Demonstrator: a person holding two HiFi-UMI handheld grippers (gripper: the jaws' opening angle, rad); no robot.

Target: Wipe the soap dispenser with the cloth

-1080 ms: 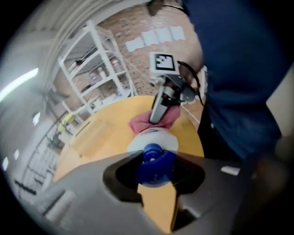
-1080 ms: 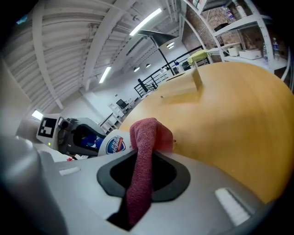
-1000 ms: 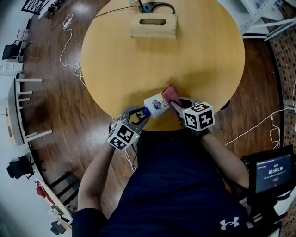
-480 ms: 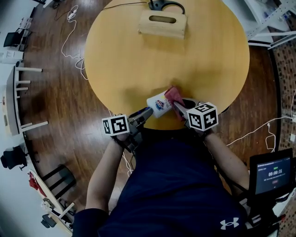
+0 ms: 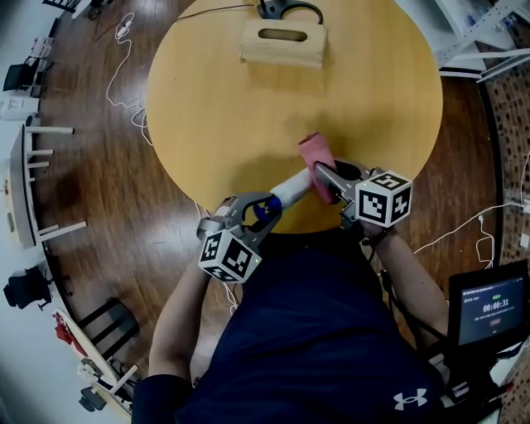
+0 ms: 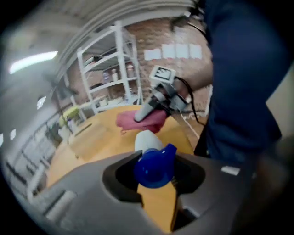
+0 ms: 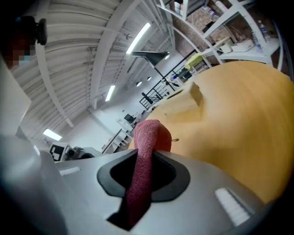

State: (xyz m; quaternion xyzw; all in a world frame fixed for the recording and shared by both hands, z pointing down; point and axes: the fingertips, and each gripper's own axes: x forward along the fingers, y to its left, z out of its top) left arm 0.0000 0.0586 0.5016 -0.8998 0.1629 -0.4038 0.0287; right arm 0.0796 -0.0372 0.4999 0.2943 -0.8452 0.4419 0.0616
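The soap dispenser (image 5: 290, 192) hangs tilted over the near edge of the round table (image 5: 248, 124). Its blue pump cap points toward the person and its white body points far and right. The left gripper (image 5: 263, 209) is clamped on the pump cap. Its jaws have just been closing, with the cap between them. At the bottle's far end sits the red cloth (image 5: 315, 153), touching it or just beside it; I cannot tell which. The cloth is pinched tight in the right gripper (image 5: 325, 175), which comes in from the right.

Nothing on the table stands between the two grippers and the far side. A wide stretch of bare wood runs out to a wooden box (image 5: 281, 45) with a slot near the far edge, and a black object (image 5: 286, 10) lies just beyond it. The person's dark shirt (image 5: 315, 331) fills the near side, close behind both grippers. Off the table, white cables (image 5: 124, 91) trail over the wooden floor at far left, and a small screen (image 5: 489, 305) stands at near right.
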